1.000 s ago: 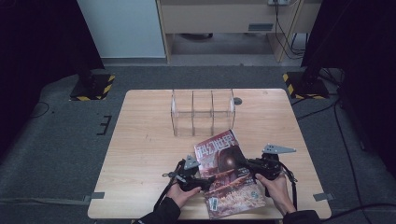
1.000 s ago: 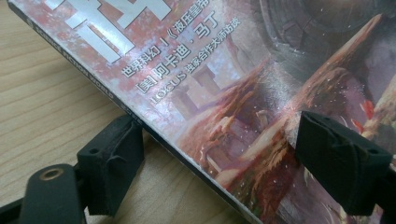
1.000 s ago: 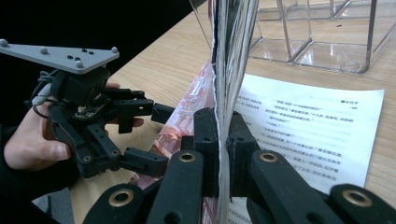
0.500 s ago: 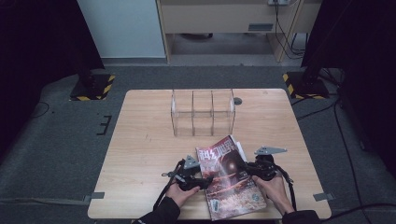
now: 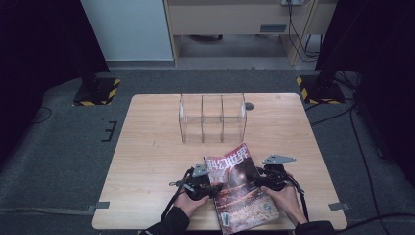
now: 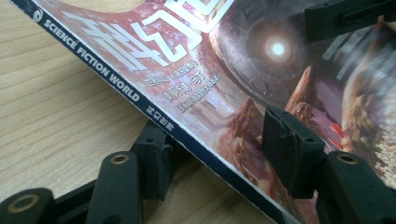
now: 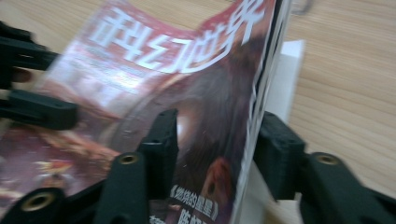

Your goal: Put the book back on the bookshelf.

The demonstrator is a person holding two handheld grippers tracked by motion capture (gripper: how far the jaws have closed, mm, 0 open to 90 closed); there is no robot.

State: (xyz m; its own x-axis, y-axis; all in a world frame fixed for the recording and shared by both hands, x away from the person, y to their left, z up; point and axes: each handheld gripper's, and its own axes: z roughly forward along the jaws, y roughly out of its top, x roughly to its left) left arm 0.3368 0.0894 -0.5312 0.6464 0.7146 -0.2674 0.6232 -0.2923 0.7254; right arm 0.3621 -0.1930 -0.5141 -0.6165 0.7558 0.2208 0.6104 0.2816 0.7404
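Note:
A red science-fiction magazine (image 5: 242, 188) lies tilted near the table's front edge, between my two grippers. My left gripper (image 5: 208, 183) straddles its spine edge (image 6: 140, 98). One jaw is under the spine and the other over the cover, and the jaws have just been closing, but a gap remains. My left gripper (image 6: 219, 140) is therefore open. My right gripper (image 5: 257, 180) straddles the opposite page edge (image 7: 261, 84). Its jaws have just been opening, and my right gripper (image 7: 219, 133) now stands off the magazine (image 7: 154, 74).
A clear plastic rack (image 5: 213, 120) with three upright slots stands at the middle of the wooden table (image 5: 156, 147), behind the magazine. A small round disc (image 5: 249, 105) sits behind it. Yellow-striped stand bases (image 5: 95, 93) rest on the floor beyond.
The magazine has slid slightly toward the table's front edge and lies flatter. Both hands have stayed almost where they were.

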